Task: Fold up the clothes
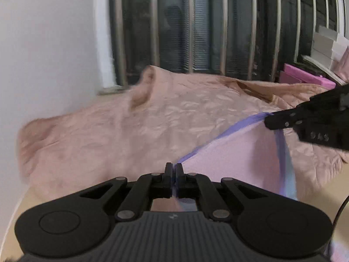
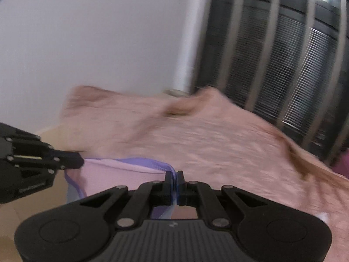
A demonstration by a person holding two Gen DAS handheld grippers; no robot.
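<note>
- While pinching the purple-trimmed edge of the lilac garment (image 1: 235, 163) with both grippers, holding it stretched and lifted in the air, near the cameras.
- Clamping down tight with the left gripper (image 1: 173, 170), jaws all but closed, purple trim (image 1: 209, 144) caught between the pads.
- Gripping likewise with the right gripper (image 2: 173, 178), jaws pressed narrow on the same trim, farther along it to the right.
- Keeping the hem taut between the two grips, with pale lilac cloth hanging slack below and a second trimmed edge dropping down on the right in the left wrist view.
- Carrying the garment above the crumpled pink quilted fabric (image 1: 135, 131), spread wide over the surface and reaching far back toward the white wall (image 1: 50, 43) and the barred dark window (image 1: 207, 26).
- Showing heavy blur in both views, so likely moving fast.
- Judging progress: still early, with the garment picked up and opened out by one edge but no crease or fold showing anywhere in it.
- Still needing to lay the garment flat, fold it over and set it down neatly.
- Lying unfolded and rumpled as well, the pink fabric looking like possible further work.
- Sitting at the far right, pink and white stacked items (image 1: 316, 65), too blurred to name.
</note>
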